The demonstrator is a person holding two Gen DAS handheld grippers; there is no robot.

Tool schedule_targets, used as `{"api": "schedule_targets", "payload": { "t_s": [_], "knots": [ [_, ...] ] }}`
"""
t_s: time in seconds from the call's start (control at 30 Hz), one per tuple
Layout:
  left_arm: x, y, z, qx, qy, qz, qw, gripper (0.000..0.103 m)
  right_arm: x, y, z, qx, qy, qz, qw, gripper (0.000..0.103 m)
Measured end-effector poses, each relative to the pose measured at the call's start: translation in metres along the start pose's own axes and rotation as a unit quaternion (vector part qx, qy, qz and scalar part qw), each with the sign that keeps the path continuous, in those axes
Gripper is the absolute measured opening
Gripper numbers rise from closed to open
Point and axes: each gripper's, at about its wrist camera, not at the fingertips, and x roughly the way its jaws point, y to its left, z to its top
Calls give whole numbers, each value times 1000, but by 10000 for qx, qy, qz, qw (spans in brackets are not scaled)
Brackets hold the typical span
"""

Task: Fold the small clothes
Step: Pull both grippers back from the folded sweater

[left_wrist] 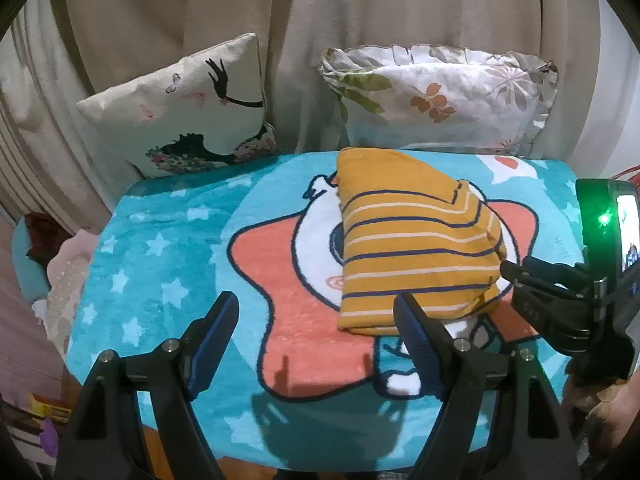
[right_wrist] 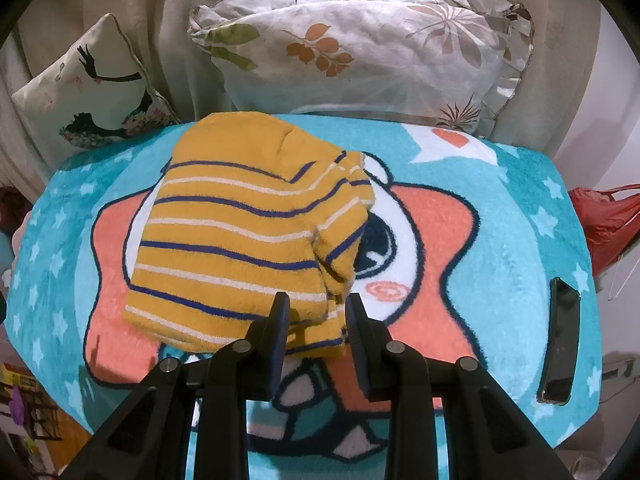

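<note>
the yellow striped garment [right_wrist: 244, 232] already lies folded into a compact bundle on the star-print blanket [right_wrist: 500, 248] covering the tabletop, in front of two pillows; judging by this, only a last tuck or tidy-up seems left. the right gripper [right_wrist: 316, 312] sits low at the bundle's near corner, fingers narrow around that edge, though a firm pinch cannot be confirmed. the left gripper [left_wrist: 316, 316] hovers at its near left side, fingers wide and holding nothing.
</note>
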Motion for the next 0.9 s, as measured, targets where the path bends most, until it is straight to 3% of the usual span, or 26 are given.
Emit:
{"api": "schedule_targets", "payload": {
  "t_s": [0.3, 0.9],
  "knots": [
    [-3, 5, -5, 94, -123, 314, 9994, 79, -2, 10, -2, -200, -37, -180, 9996, 31],
    [10, 26, -11, -148, 214, 146, 9996, 79, 0, 27, -1, -374, -6, -163, 9992, 33]
  ]
}}
